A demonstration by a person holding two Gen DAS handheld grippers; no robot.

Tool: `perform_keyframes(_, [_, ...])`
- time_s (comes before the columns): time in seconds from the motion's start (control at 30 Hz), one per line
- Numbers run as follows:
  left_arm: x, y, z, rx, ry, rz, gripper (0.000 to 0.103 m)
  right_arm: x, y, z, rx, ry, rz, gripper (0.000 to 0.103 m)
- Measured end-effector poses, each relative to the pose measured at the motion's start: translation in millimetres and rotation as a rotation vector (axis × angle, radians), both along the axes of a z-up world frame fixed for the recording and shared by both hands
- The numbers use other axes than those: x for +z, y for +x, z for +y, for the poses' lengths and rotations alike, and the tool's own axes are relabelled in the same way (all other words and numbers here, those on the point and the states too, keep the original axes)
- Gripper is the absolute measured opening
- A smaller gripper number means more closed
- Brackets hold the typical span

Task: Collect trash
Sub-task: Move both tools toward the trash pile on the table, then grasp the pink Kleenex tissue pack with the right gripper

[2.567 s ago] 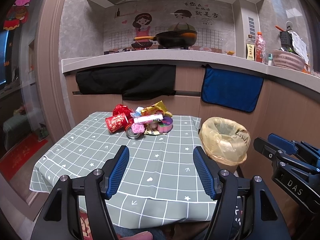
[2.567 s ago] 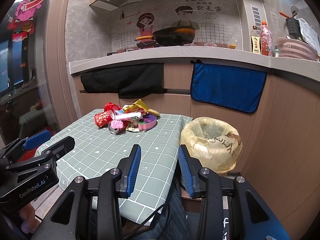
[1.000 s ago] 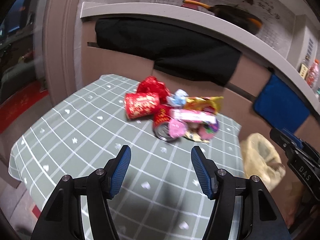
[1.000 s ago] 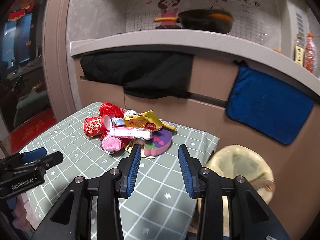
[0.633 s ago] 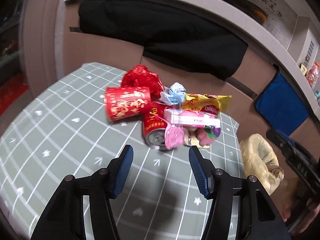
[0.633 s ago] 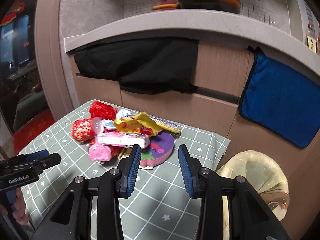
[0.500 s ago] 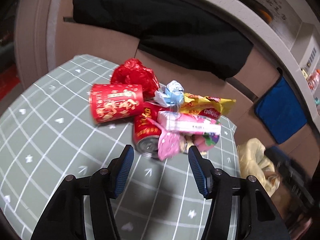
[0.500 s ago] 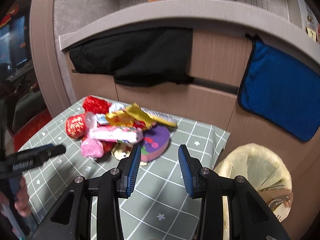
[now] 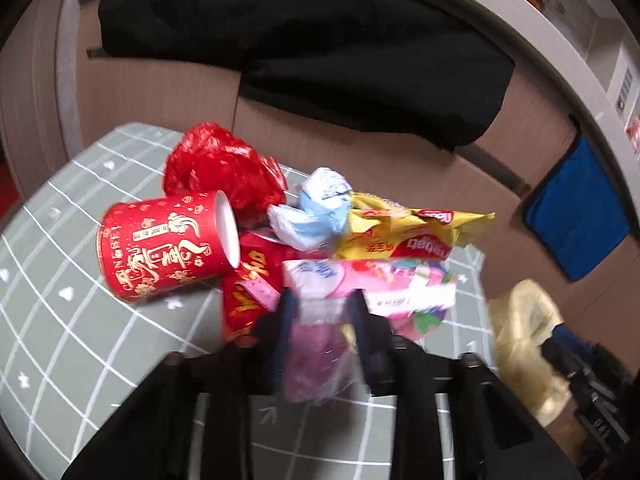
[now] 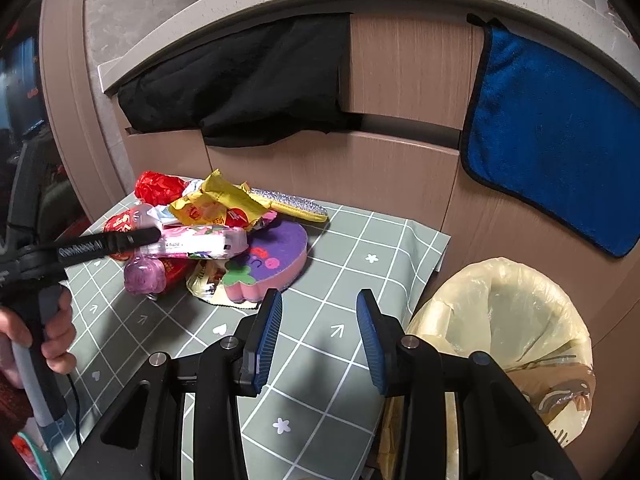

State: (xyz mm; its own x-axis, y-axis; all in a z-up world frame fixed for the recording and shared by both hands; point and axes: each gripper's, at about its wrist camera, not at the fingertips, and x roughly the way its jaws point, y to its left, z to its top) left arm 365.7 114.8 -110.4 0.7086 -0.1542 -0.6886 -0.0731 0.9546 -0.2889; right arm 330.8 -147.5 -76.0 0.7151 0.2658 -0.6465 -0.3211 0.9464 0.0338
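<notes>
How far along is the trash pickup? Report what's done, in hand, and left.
Done: nothing that shows; no item from the pile is visible inside the lined bin. In hand: the left gripper brackets the pink wrapper, but blur hides whether it grips. The right gripper is open and empty. Left: the red cup, yellow snack bag, purple sponge and the other scraps lie on the table.

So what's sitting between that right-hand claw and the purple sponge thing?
Only bare checked tablecloth, as the right wrist view shows. The open right gripper hangs just short of the purple sponge.
</notes>
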Motion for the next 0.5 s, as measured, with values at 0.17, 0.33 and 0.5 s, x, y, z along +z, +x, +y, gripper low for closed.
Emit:
perform_keyframes(0.17, [3,-21,12,0.001,-0.073,0.012,0.016,-4,3,9,0.043,0.000,0.022,0.037])
perform_keyframes(0.33, [8,-59,22,-0.008,-0.081,0.039,0.016,1,9,38,0.169,0.022,0.046,0.037])
perform_keyframes(0.5, [6,-100,37,-0.019,-0.065,0.095,0.016,3,15,83,0.304,-0.020,0.043,0.037])
